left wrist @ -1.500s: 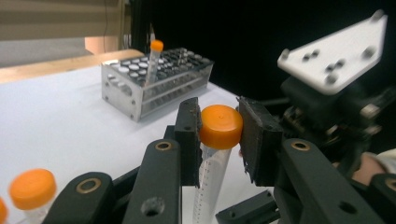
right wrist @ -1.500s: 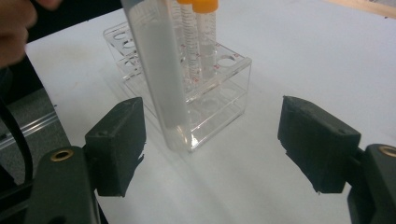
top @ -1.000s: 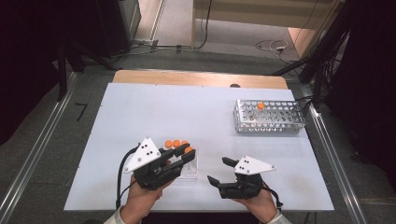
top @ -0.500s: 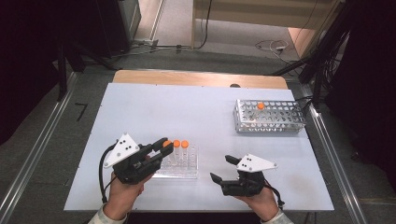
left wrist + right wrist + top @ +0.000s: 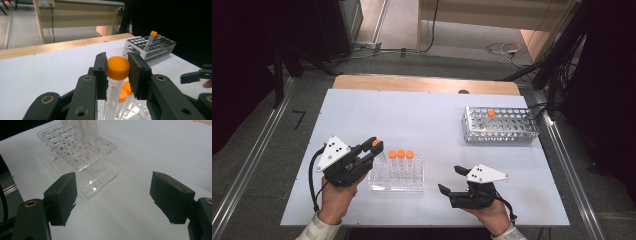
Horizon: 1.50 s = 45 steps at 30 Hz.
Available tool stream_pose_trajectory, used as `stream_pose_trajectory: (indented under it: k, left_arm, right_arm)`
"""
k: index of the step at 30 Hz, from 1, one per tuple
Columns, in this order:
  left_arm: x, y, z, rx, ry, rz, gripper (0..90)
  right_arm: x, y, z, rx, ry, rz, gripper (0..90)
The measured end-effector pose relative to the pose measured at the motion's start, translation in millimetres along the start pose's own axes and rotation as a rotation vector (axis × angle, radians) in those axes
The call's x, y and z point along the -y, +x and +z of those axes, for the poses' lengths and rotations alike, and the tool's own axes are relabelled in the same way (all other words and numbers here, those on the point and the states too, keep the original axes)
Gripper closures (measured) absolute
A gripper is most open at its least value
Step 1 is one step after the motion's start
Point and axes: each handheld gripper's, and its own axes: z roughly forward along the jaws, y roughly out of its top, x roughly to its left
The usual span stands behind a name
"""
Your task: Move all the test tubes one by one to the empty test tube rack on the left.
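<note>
My left gripper is shut on the orange cap of a clear tube at the left end of the clear plastic rack. The tube hangs tilted between the jaws, its lower end by the rack's left holes. Three more orange-capped tubes stand upright in that rack. My right gripper rests near the front edge, right of the rack, open with nothing between its jaws. In the right gripper view the right gripper faces the rack across bare table.
A metal rack with one orange-capped tube stands at the back right and is seen beyond the held cap as the metal rack. A wooden strip runs along the table's far edge, with dark floor and cables beyond it.
My left gripper has moved left with the tube, from above the clear rack to its left end, uncovering the three standing tubes. The right gripper has stayed put.
</note>
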Motion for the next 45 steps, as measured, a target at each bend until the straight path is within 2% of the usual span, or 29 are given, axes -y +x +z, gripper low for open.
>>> stream_pose_trajectory:
  k: [4, 13, 21, 26, 31, 45]
  left_arm:
    - [1.1, -0.5, 3.9, -0.006, -0.001, 0.013, 69.5]
    - [7.9, -6.6, 10.6, -0.030, 0.007, 0.073, 69.4]
    - [18.1, -6.5, 15.3, -0.039, 0.035, 0.078, 69.2]
    - [25.1, -4.2, 17.4, -0.037, 0.056, 0.055, 69.1]
    - [28.7, -5.3, 18.4, -0.032, 0.073, 0.050, 68.4]
    - [29.1, -3.9, 17.6, -0.030, 0.072, 0.014, 63.1]
  right_arm:
    - [0.1, -0.3, 0.0, 0.000, -0.001, 0.002, 20.7]
    - [0.4, -0.5, 0.1, 0.000, 0.001, 0.002, 20.9]
    - [0.6, -0.8, 0.1, 0.002, 0.004, 0.002, 20.9]
    - [0.7, -0.6, 0.0, 0.002, 0.005, 0.001, 20.9]
    - [0.7, -0.8, 0.0, 0.002, 0.004, 0.001, 20.9]
    - [0.9, -1.0, 0.3, 0.003, 0.006, -0.001, 21.0]
